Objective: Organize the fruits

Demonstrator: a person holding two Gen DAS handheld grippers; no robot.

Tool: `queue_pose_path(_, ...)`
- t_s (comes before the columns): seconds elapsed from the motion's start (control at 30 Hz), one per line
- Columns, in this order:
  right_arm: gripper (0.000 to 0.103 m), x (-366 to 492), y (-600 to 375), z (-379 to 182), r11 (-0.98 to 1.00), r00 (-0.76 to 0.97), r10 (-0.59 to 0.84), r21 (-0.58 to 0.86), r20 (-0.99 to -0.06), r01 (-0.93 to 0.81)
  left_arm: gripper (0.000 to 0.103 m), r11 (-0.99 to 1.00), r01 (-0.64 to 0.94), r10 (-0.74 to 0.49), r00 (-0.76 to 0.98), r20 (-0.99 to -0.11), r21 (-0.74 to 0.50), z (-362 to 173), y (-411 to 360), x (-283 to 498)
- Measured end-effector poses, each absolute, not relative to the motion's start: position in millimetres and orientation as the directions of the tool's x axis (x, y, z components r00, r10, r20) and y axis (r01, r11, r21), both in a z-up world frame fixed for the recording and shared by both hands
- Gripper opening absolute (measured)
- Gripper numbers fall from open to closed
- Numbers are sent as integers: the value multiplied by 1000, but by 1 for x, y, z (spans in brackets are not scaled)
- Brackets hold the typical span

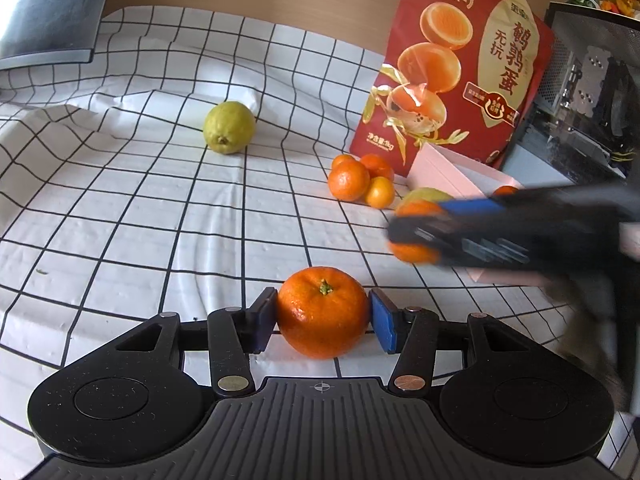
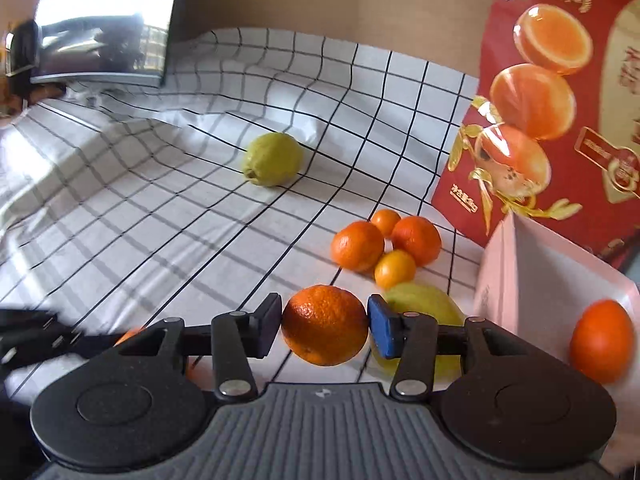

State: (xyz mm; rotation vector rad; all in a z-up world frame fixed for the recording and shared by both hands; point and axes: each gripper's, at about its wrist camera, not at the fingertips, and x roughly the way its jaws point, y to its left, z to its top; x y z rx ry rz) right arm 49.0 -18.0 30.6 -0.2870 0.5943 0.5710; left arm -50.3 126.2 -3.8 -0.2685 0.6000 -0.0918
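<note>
Left gripper (image 1: 323, 316) has its pads closed on a stem-up mandarin (image 1: 323, 312) low over the checked cloth (image 1: 120, 220); right gripper (image 2: 325, 326) clamps a second mandarin (image 2: 325, 325) across its middle, near the pink tray (image 2: 532, 280), which already holds one orange fruit (image 2: 602, 340). Loose fruit left: a cluster of small mandarins (image 2: 384, 246) beside the tray, a green fruit (image 2: 428, 304) behind the right gripper, and another green fruit (image 1: 229, 127) far on the cloth. Judged light, round and soft-skinned, likely to roll or bruise, so grip gently across the widest part.
</note>
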Motion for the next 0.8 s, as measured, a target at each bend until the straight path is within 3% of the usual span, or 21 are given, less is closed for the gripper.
queue_pose_path(0.33, 48, -5, -111, 11, 808, 626, 492, 49, -605, -587, 55, 964, -4, -147, 824, -547, -265, -5, 122, -49)
queue_pose_path(0.4, 55, -11, -133, 7, 802, 620, 531, 107, -578, -587, 55, 971, -10, -128, 823, -553, -241, -5, 117, -49)
queue_pose_path(0.53, 81, -23, -156, 1, 829, 668, 508, 98, -544, -551, 53, 989, -29, -59, 826, -561, -146, -2, 100, -48)
queue_pose_path(0.77, 89, -38, -175, -7, 824, 666, 519, 105, -536, -557, 50, 984, 7, -100, 851, -515, -179, 10, 94, -52)
queue_pose_path(0.8, 89, -39, -175, -8, 820, 663, 522, 103, -536, -562, 44, 984, 13, -104, 851, -515, -177, 12, 94, -53)
